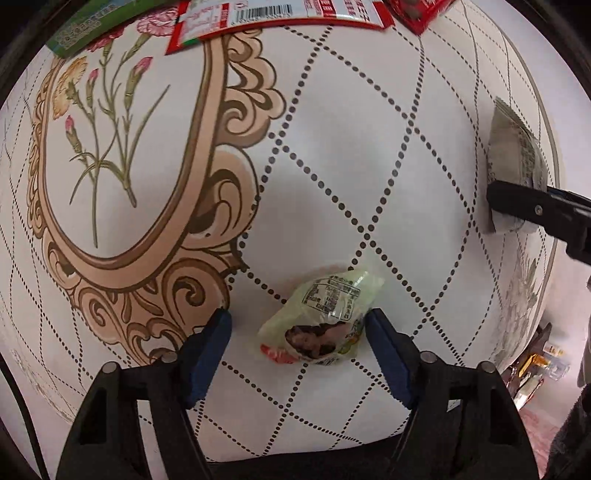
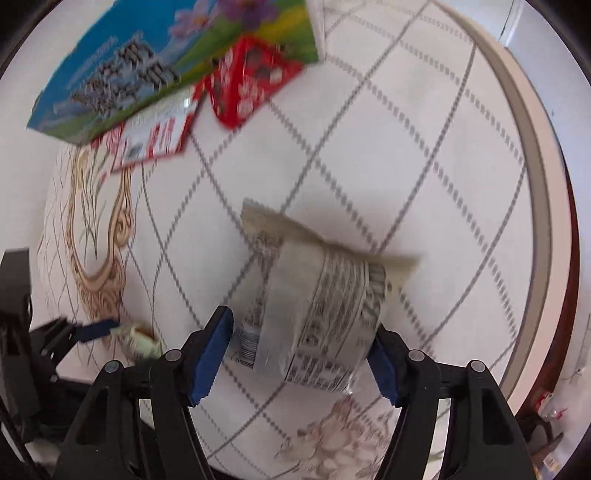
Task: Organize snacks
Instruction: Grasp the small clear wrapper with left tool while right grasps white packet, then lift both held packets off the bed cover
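Observation:
A small pale-green snack packet (image 1: 320, 322) lies on the white patterned tablecloth (image 1: 332, 166) between the fingers of my left gripper (image 1: 299, 326). The jaws are open around it, the right pad touching its edge. My right gripper (image 2: 301, 338) holds a grey printed snack bag (image 2: 314, 306) between its pads, and the view is blurred. The same bag (image 1: 513, 162) and a right finger (image 1: 532, 208) show at the right of the left wrist view. The green packet (image 2: 138, 338) and a left finger (image 2: 94, 329) show at lower left of the right wrist view.
At the far side lie a blue-green box (image 2: 147, 62), a red snack bag (image 2: 251, 85) and a red-white packet (image 2: 155, 138). They also show along the top of the left wrist view (image 1: 280, 18). The round table's edge (image 2: 532, 166) curves at right.

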Action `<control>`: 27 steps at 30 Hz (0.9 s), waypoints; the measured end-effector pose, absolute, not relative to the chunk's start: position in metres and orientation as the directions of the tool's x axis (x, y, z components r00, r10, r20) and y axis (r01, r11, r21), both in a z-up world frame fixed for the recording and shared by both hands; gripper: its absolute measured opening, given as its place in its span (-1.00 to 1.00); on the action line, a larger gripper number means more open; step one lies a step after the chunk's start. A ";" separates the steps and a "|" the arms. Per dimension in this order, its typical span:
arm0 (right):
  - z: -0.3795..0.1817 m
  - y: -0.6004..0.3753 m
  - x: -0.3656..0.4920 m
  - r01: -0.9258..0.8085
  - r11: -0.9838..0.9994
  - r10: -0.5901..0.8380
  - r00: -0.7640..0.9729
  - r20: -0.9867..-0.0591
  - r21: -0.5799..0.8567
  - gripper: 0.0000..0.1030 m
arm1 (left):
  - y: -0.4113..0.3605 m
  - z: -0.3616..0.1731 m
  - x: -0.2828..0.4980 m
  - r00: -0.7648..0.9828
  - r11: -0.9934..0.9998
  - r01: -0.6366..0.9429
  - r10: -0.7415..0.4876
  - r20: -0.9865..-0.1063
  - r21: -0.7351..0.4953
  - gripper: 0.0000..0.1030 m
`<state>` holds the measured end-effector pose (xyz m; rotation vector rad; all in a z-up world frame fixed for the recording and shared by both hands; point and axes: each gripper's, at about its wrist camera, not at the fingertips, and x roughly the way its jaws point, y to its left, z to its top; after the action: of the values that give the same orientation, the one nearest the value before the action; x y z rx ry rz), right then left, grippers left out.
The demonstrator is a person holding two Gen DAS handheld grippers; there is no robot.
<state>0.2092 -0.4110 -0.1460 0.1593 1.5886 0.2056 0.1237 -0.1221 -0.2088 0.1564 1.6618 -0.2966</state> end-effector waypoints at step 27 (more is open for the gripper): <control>-0.147 -0.406 0.199 0.115 0.961 0.249 0.031 -0.968 0.251 0.27 | -0.066 -0.212 0.173 -0.083 0.978 0.121 -0.159 -0.984 -0.169 0.00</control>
<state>0.1992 -0.4058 -0.1470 0.2908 1.5430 0.1056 0.1730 -0.0658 -0.2118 -0.0296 1.6375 -0.2325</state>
